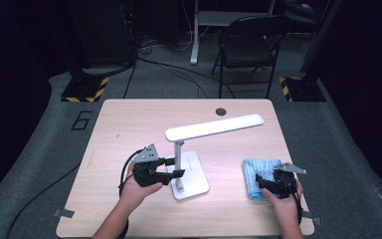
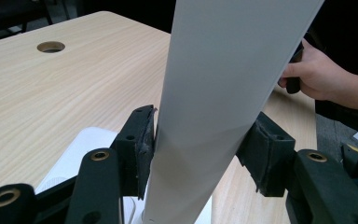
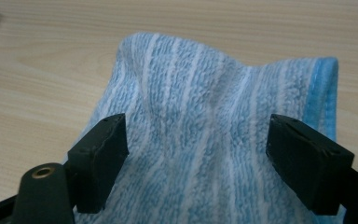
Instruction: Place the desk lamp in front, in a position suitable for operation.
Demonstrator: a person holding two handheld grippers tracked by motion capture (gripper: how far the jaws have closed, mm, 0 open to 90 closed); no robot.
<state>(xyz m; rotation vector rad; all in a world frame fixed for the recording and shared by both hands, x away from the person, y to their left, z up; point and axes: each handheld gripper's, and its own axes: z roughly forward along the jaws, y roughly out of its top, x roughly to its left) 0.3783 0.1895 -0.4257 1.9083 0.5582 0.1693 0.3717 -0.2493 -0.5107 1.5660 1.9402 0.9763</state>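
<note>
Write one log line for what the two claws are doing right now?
left claw: shut on lamp post | right claw: open over blue towel | lamp: upright on table

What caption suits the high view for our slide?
Left hand-held gripper clamps the white desk lamp; right hand-held gripper open over the blue towel.

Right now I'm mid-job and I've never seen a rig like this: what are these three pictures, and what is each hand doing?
A person works at a wooden table with a handheld two-jaw gripper in each hand. The high view looks down from above; the other two views come from cameras riding on the grippers. The left gripper is clamped on the upright post of a white desk lamp, its pads pressing both sides of the post. The right gripper stands open over a blue striped towel lying on the table, its jaws spread apart and not pinching the cloth.
</note>
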